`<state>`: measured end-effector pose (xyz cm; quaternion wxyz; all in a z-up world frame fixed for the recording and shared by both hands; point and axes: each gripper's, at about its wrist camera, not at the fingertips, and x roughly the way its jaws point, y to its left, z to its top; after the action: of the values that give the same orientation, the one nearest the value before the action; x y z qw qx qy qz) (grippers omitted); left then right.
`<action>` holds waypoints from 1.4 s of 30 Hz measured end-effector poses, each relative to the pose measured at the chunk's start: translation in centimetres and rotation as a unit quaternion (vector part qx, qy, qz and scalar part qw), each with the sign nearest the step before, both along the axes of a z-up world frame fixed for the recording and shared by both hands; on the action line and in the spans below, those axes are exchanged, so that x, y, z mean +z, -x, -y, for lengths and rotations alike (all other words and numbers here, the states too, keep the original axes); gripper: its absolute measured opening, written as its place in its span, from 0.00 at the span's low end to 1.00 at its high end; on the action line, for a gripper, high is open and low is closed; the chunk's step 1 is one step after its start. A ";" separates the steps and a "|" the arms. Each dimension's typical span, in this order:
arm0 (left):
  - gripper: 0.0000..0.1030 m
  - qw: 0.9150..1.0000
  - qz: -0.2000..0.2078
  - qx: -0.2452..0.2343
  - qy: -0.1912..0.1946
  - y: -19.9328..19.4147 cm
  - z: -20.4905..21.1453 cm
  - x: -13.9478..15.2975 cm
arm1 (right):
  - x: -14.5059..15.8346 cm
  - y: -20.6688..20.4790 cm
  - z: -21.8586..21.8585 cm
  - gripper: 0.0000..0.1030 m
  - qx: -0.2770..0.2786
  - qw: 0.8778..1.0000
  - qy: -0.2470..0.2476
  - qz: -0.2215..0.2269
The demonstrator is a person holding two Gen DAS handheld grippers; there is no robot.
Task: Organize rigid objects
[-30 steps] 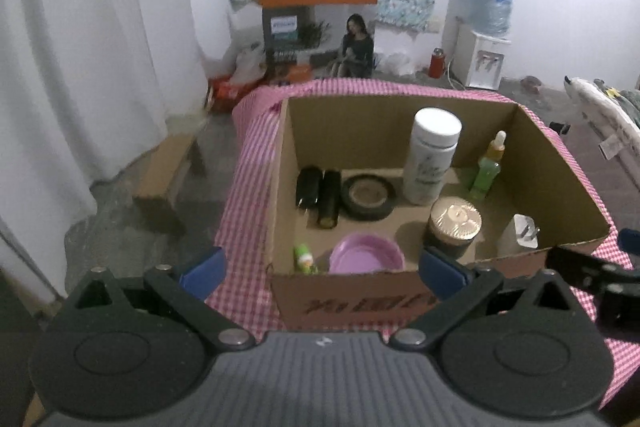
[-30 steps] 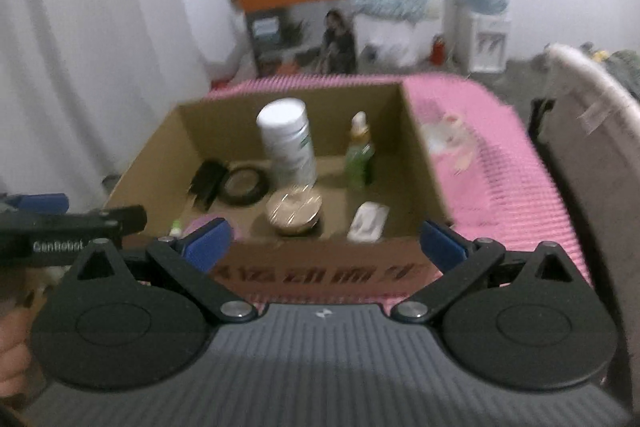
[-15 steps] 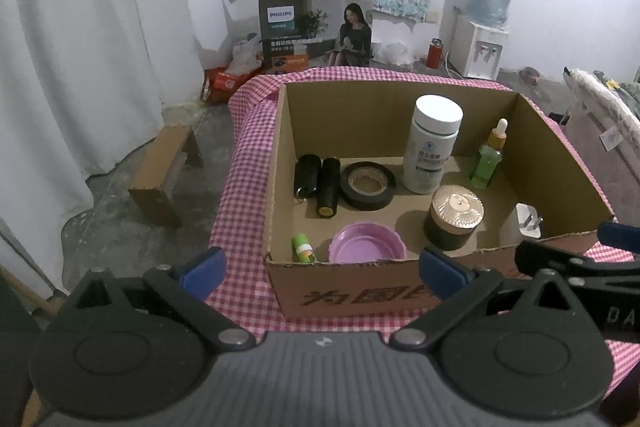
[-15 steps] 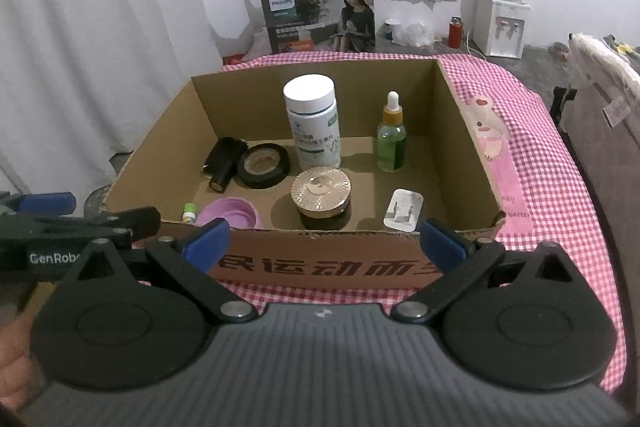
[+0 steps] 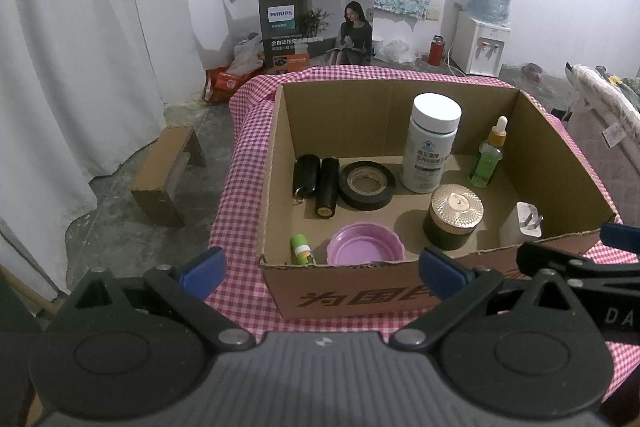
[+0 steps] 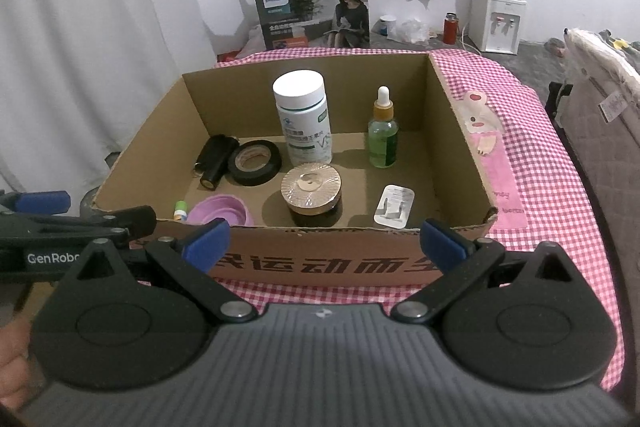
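An open cardboard box (image 5: 352,297) (image 6: 320,259) stands on a pink checked tablecloth. Inside stand a white bottle (image 5: 431,143) (image 6: 304,123), a green dropper bottle (image 5: 490,159) (image 6: 383,135) and a gold-lidded jar (image 5: 454,221) (image 6: 314,193). Black tape (image 5: 366,185) (image 6: 254,162), two black cylinders (image 5: 316,183), a purple lid (image 5: 364,245) (image 6: 218,211), a green tube (image 5: 301,249) and a white plug (image 5: 528,219) (image 6: 394,207) lie beside them. My left gripper (image 5: 320,269) and right gripper (image 6: 324,241) are open and empty, in front of the box's near wall.
The tablecloth (image 6: 532,163) extends right of the box with a pink printed patch. A Philips carton (image 5: 316,3), a water dispenser (image 5: 484,43) and a small wooden stool (image 5: 168,175) stand on the floor behind. A padded chair (image 6: 600,99) is at right.
Both grippers have pulled back and risen slightly, so the box looks lower and more squarely in view. Their jaws stay open. The box contents have not moved.
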<state>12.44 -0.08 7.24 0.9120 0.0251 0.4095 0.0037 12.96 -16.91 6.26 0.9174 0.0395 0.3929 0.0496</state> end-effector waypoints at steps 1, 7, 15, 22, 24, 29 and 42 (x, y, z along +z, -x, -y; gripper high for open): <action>1.00 1.000 0.000 0.000 -0.001 0.0 0.0 0.0 | 0.0 0.0 0.1 0.99 0.000 1.000 -0.001 -0.001; 1.00 1.000 -0.001 0.000 -0.001 0.0 0.1 0.0 | 0.0 0.0 0.2 0.99 -0.001 1.000 -0.003 -0.002; 1.00 1.000 -0.002 0.001 -0.002 0.0 0.1 0.0 | 0.0 0.0 0.2 0.99 -0.001 1.000 -0.004 -0.005; 0.99 1.000 -0.002 0.002 -0.002 0.0 0.2 0.0 | -0.1 -0.1 0.2 0.99 -0.001 1.000 -0.006 -0.008; 0.99 1.000 -0.003 0.002 -0.003 0.0 0.2 0.0 | -0.1 -0.1 0.2 0.99 -0.001 1.000 -0.006 -0.008; 0.99 1.000 -0.002 0.002 -0.003 0.0 0.2 0.0 | -0.1 -0.1 0.3 0.99 -0.002 1.000 -0.006 -0.008; 0.99 1.000 -0.002 0.003 -0.005 0.0 0.2 0.1 | -0.1 -0.1 0.3 0.99 -0.002 1.000 -0.008 -0.009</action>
<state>12.49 -0.27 7.33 0.9109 0.0283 0.4116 0.0085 13.09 -17.26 6.16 0.9134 0.0478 0.4009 0.0508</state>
